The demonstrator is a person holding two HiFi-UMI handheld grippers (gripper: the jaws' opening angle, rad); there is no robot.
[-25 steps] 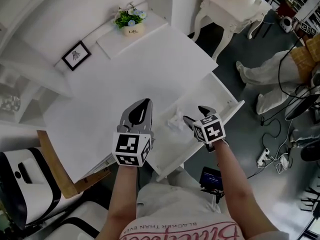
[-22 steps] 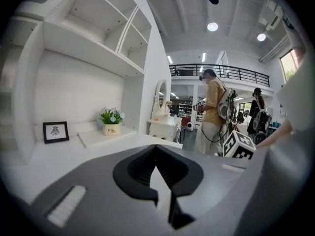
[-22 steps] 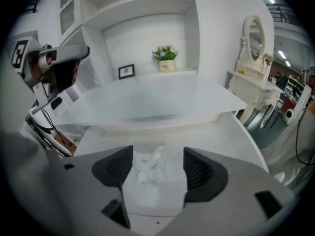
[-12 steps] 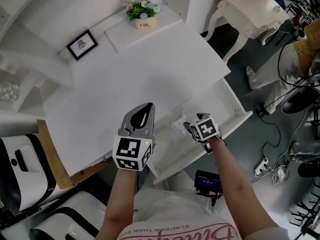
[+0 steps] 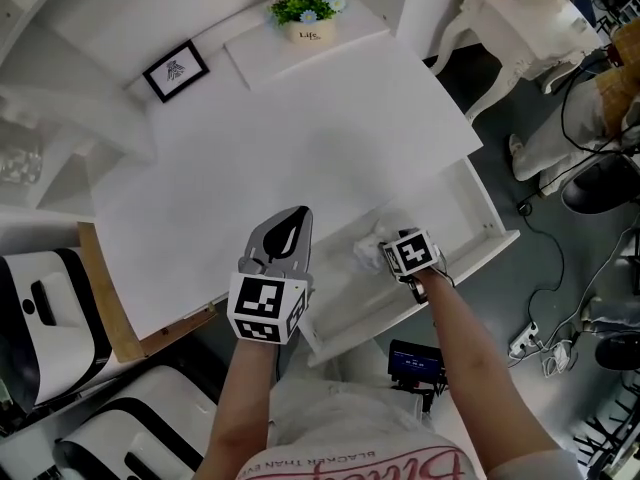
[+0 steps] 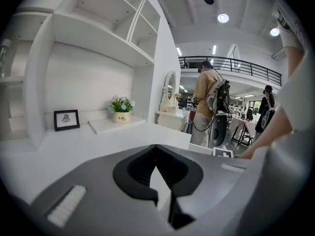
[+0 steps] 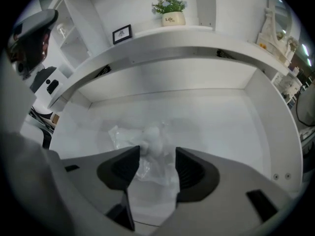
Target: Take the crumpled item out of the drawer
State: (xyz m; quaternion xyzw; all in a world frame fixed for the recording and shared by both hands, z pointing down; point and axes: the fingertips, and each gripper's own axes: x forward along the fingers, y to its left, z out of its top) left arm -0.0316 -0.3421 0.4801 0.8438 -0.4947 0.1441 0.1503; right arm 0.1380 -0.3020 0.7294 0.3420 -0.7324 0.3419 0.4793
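Your right gripper (image 7: 157, 156) has sunk into the drawer (image 7: 221, 117), jaws closing round the wad (image 7: 147, 140), unclamped; grip its middle, then lift; left gripper's (image 5: 297, 214) jaws meet

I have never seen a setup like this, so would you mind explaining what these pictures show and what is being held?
There is no robot here: a person holds a two-jaw gripper in each hand, each bearing a marker cube. One picture comes from a camera on the person's head, looking down; the other two come from cameras riding on the grippers, looking along their jaws. At the back of the white desk stand a potted plant and a framed picture; its drawer is pulled open. In it lies a crumpled white item. The right gripper reaches into the drawer; its jaws have just been closing with the item between them, but a firm grip isn't clear yet. The left gripper is over the desk, jaws shut and empty.
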